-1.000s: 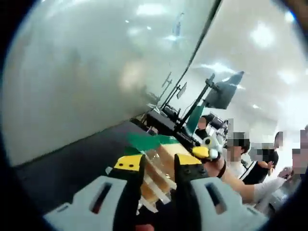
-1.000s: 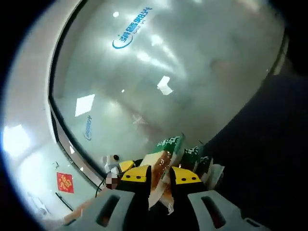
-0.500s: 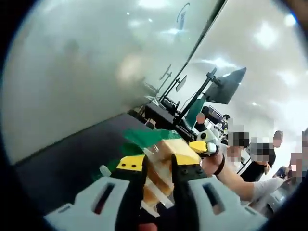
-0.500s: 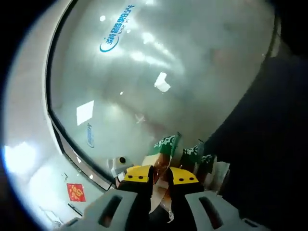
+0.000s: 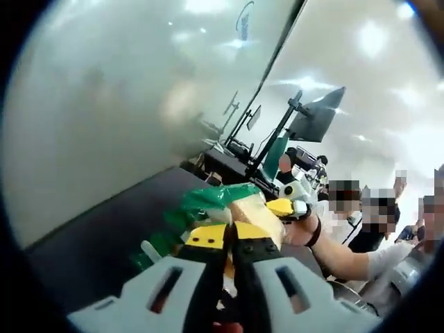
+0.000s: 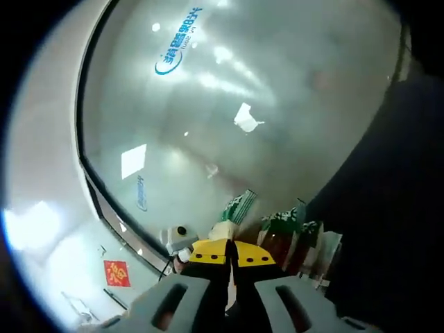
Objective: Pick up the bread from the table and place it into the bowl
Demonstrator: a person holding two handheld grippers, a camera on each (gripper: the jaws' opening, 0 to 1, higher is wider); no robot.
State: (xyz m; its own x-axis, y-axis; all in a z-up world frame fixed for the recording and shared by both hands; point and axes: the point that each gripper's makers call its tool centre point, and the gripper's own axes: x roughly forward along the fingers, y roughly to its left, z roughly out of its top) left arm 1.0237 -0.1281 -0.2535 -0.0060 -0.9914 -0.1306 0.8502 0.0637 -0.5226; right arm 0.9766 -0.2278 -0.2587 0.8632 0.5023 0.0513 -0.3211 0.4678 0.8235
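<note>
We note left gripper (image 5: 230,236) jaws almost closed, pinching wrapped bread (image 5: 253,211); right gripper (image 6: 232,253) jaws likewise nearly together, clamping same bread at opposite end. Bread hangs between 2 grippers, dark table (image 5: 90,243) behind.

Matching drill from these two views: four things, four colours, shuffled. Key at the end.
Things:
1. wrapper
2. fingertips
3. wall sign
4. glass logo

Colours:
A. red
B. green
C. blue
D. yellow

Pairs: 1-B, 2-D, 3-A, 4-C
</note>
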